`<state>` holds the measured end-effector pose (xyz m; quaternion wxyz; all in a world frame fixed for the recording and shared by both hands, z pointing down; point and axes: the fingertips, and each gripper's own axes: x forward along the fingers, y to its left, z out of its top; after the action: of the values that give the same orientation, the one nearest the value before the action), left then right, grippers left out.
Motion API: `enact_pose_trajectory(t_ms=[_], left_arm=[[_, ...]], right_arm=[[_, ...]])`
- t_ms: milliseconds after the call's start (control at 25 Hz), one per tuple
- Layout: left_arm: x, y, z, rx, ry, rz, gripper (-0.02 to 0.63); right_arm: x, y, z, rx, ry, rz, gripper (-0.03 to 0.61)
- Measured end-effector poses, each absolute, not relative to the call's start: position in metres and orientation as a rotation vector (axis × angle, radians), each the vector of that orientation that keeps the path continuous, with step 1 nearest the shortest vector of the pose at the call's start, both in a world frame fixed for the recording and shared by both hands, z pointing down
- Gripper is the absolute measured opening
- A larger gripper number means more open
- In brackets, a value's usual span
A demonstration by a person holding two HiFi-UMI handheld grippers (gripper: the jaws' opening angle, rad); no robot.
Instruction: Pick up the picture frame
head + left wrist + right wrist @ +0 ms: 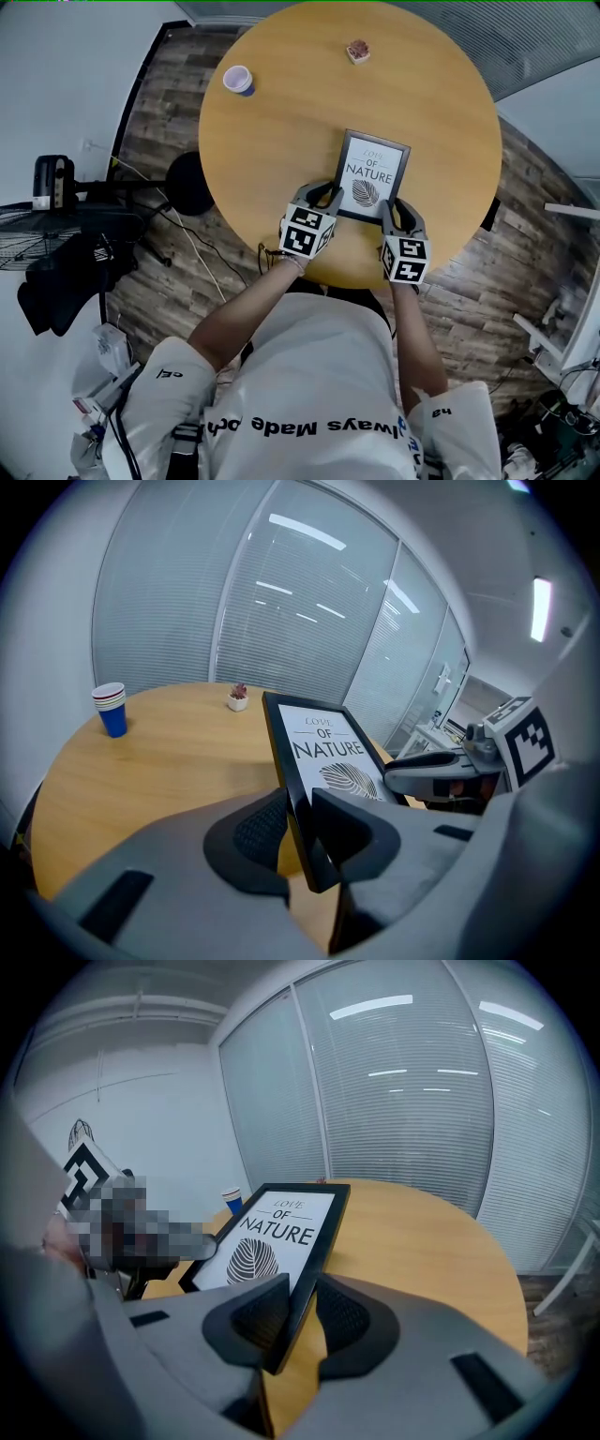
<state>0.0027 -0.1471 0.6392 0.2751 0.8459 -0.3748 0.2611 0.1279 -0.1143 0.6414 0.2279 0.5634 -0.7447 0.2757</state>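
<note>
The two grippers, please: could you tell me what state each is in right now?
Left gripper: shut on the picture frame, near left corner.
Right gripper: shut on its near right corner.

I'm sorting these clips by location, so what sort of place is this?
Likely an office meeting room: glass walls with blinds, a round wooden table, and stacked paper cups on it.

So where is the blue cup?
In the head view the cup stands on the table's far left side, left of the pot, apart from the picture frame.
</note>
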Motion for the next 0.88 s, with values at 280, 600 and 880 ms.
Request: enact_pose_trajectory(t_ms=[280, 600, 880], left_arm=[[0.001, -0.138, 0.620, 2.286, -1.015, 0.678, 0.097], [-0.002, -0.134, 0.591, 2.301, -1.035, 0.640, 0.097], [-0.001, -0.129, 0.565, 2.322, -1.049, 0.592, 0.097]], right_arm=[[0.127, -0.107, 0.622, 1.572, -2.068, 0.735, 0.104], [0.125, -0.104, 0.591, 1.597, -2.093, 0.700, 0.104], [0.126, -0.101, 0.564, 1.615, -2.116, 0.658, 0.103]])
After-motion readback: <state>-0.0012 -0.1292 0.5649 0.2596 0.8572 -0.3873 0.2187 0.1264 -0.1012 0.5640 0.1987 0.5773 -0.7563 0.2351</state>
